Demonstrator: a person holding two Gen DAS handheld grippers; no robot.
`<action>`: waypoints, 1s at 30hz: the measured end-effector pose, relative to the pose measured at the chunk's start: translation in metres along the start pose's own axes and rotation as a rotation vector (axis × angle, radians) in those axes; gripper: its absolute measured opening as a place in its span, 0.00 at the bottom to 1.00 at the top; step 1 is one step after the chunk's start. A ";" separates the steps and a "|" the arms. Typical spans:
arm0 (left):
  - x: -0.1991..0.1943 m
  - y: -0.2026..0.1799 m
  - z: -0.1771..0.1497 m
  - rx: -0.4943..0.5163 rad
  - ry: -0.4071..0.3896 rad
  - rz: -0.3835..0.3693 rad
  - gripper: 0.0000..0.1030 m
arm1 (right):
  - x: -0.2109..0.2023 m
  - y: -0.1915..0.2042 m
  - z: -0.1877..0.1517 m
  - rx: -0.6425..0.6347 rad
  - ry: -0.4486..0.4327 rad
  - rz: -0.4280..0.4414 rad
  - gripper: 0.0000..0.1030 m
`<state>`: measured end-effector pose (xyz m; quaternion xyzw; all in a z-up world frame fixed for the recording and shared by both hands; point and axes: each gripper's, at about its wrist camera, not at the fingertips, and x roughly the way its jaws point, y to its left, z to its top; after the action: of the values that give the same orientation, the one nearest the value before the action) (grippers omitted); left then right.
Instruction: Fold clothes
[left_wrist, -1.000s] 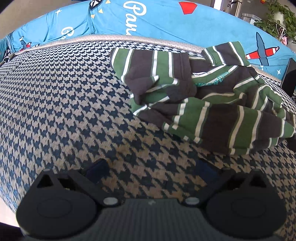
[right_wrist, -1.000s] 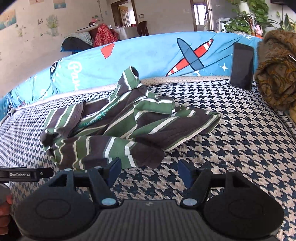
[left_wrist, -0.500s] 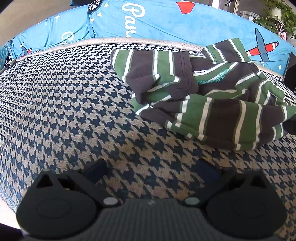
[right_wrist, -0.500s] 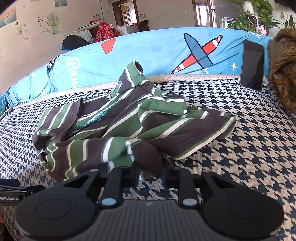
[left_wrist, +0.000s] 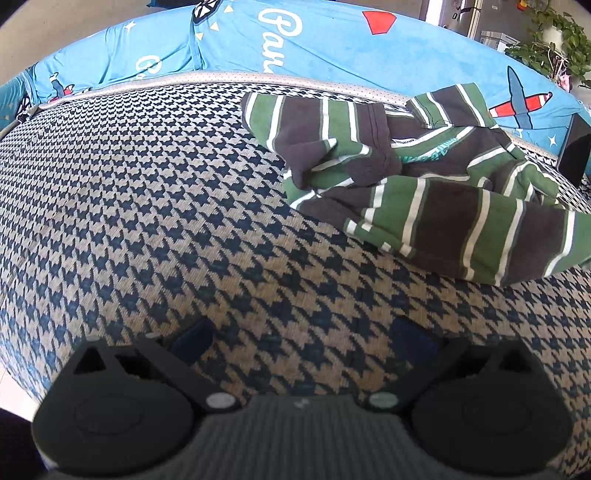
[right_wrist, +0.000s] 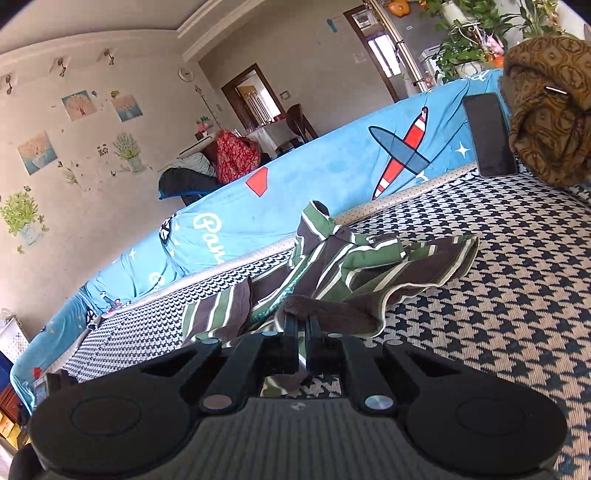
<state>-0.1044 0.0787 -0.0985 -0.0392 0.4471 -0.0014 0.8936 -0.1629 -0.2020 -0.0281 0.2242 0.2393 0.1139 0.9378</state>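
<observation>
A houndstooth-patterned sofa seat (left_wrist: 155, 192) is filling most of both views, with a blue cover printed with airplanes (right_wrist: 332, 177) running along its back edge. A crumpled green, dark brown and white striped shirt (left_wrist: 436, 184) is lying in a heap on the seat close to that blue cover, toward the right side in the left wrist view and near the middle in the right wrist view. A brown patterned cloth bundle (right_wrist: 550, 110) is sitting at the far right end of the seat, and a dark phone (right_wrist: 487, 136) is leaning against the blue cover just beside it. The right gripper (right_wrist: 302, 328) is pinching the near brown edge of the shirt, its two fingers pressed together on the fabric, with a flap of striped cloth hanging below them. The left gripper (left_wrist: 301, 339) is hovering over bare seat fabric, well apart from the shirt, its fingers spread wide and holding nothing. Houseplants (right_wrist: 465, 44) are standing in the background behind the sofa.
</observation>
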 end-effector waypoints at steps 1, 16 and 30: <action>-0.002 0.002 -0.002 -0.005 0.002 -0.005 1.00 | -0.005 0.000 -0.003 0.000 0.002 0.006 0.03; -0.024 0.025 -0.021 -0.042 0.015 -0.048 1.00 | -0.013 -0.002 -0.031 -0.108 0.006 -0.196 0.41; -0.021 0.020 -0.021 -0.027 0.012 -0.057 1.00 | 0.037 -0.018 -0.033 -0.052 0.032 -0.272 0.45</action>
<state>-0.1345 0.0979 -0.0962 -0.0641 0.4510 -0.0210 0.8900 -0.1461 -0.1940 -0.0776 0.1637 0.2793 -0.0046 0.9461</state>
